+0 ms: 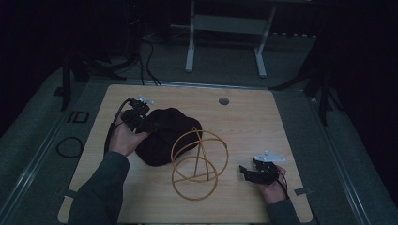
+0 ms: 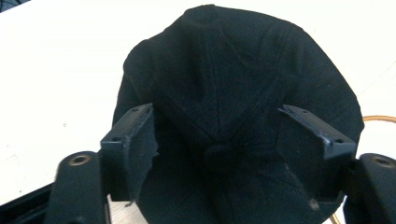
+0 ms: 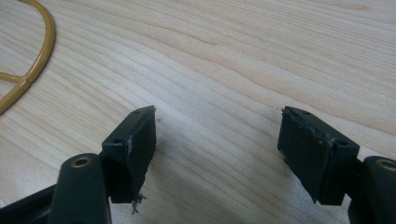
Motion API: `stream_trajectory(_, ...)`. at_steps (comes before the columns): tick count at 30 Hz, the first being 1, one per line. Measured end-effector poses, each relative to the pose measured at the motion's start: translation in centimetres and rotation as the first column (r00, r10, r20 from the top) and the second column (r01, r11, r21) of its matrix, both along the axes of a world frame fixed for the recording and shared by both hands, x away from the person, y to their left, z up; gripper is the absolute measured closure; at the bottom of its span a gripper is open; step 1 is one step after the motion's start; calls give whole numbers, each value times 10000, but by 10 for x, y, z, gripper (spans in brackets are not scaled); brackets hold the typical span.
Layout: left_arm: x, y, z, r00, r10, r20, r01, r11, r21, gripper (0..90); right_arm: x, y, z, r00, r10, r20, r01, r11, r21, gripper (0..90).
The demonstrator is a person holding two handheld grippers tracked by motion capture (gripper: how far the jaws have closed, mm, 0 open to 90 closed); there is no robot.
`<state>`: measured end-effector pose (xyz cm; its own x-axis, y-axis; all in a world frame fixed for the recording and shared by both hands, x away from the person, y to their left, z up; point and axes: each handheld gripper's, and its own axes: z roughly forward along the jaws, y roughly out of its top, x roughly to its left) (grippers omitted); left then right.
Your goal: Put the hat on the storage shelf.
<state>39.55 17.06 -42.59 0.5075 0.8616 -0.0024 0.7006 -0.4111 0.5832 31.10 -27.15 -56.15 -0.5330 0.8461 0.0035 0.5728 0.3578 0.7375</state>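
A black cap [image 1: 166,136] lies left of centre on the wooden table [image 1: 248,122]. In the left gripper view the cap [image 2: 233,93] spreads between and beyond the two jaws, its top button between them. My left gripper [image 1: 148,123] hovers at the cap's left edge, open [image 2: 217,140], jaws wide on either side of the crown, not closed on the fabric. A yellow wire stand [image 1: 199,161] of crossing hoops stands just right of the cap. My right gripper [image 1: 245,172] rests open near the table's front right, over bare wood [image 3: 217,135].
A curved piece of the yellow wire stand [image 3: 32,65] shows at the upper left of the right gripper view. A round cable hole [image 1: 224,101] sits near the table's far edge. A white desk frame [image 1: 225,28] stands on the floor beyond.
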Motion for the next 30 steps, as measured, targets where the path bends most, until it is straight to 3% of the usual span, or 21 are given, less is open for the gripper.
stream_trajectory(9,8,-10,-4,9999,-95,-112,97,9998,185,166,0,0,0,10000,8,2,-8,10000,7,276)
stream_trajectory(13,14,-12,-7,9995,-117,-303,114,9999,-84,161,0,0,0,10000,14,-2,-14,10000,19,276)
stream_trajectory(18,18,-17,-10,9996,-100,-271,103,9999,116,139,0,-1,0,10000,22,-3,-22,10000,44,276)
stream_trajectory(22,22,-19,-14,9990,-146,-427,145,9999,-10,134,0,0,0,10000,22,-2,-22,10000,33,276)
stream_trajectory(30,31,-25,-25,9987,-72,-497,89,9994,337,79,1,-1,0,10000,26,-7,-26,10000,42,276)
